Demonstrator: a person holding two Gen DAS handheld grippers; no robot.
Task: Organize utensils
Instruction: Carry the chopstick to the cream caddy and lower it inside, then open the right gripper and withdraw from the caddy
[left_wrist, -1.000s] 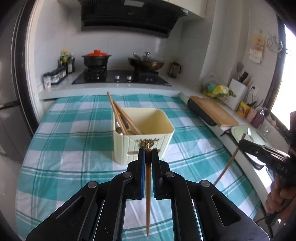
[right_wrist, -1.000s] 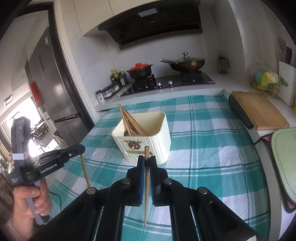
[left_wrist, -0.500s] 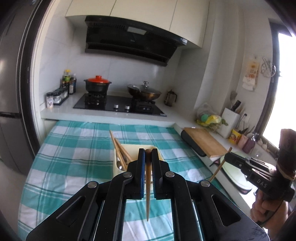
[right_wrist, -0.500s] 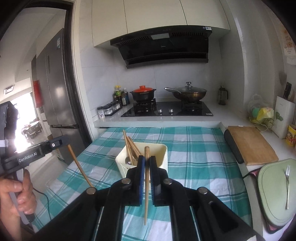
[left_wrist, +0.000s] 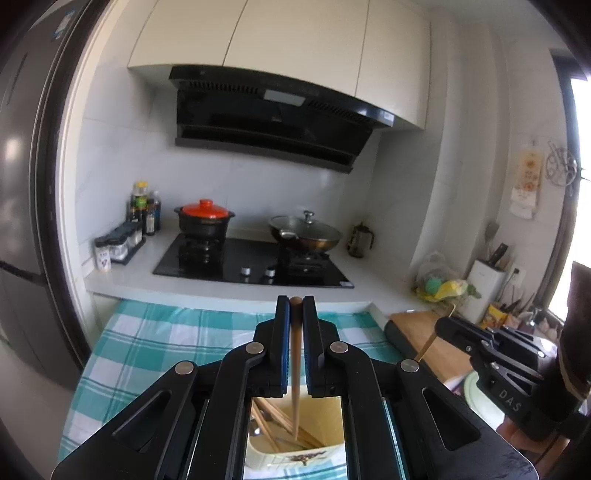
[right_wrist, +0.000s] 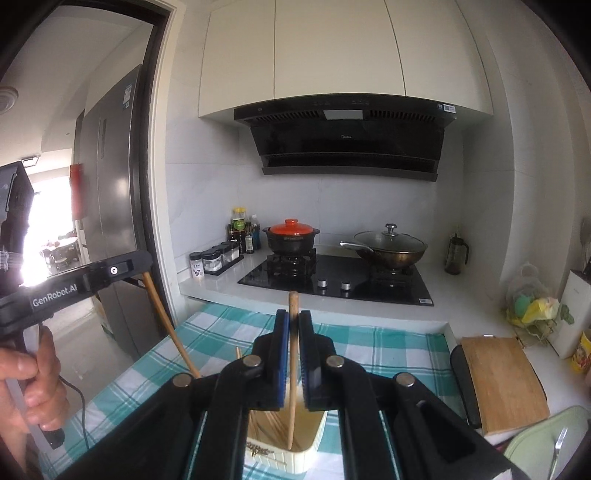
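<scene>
Left gripper (left_wrist: 294, 301) clamps a chopstick (left_wrist: 295, 369), tilted slightly down at frame centre; right gripper (right_wrist: 293, 314) likewise pinches its chopstick (right_wrist: 293, 369) above the cream holder (right_wrist: 295, 456).

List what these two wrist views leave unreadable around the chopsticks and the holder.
- Holder: left wrist view, its outer walls and base hidden by the left gripper frame.
- Utensils inside the holder: both views, mostly covered by gripper frames; count unclear.
- Left chopstick: right wrist view, lower end hidden behind the right gripper.
- Right chopstick: left wrist view, only a short stretch shows.
- Fork: right wrist view, cut by the edge.
</scene>
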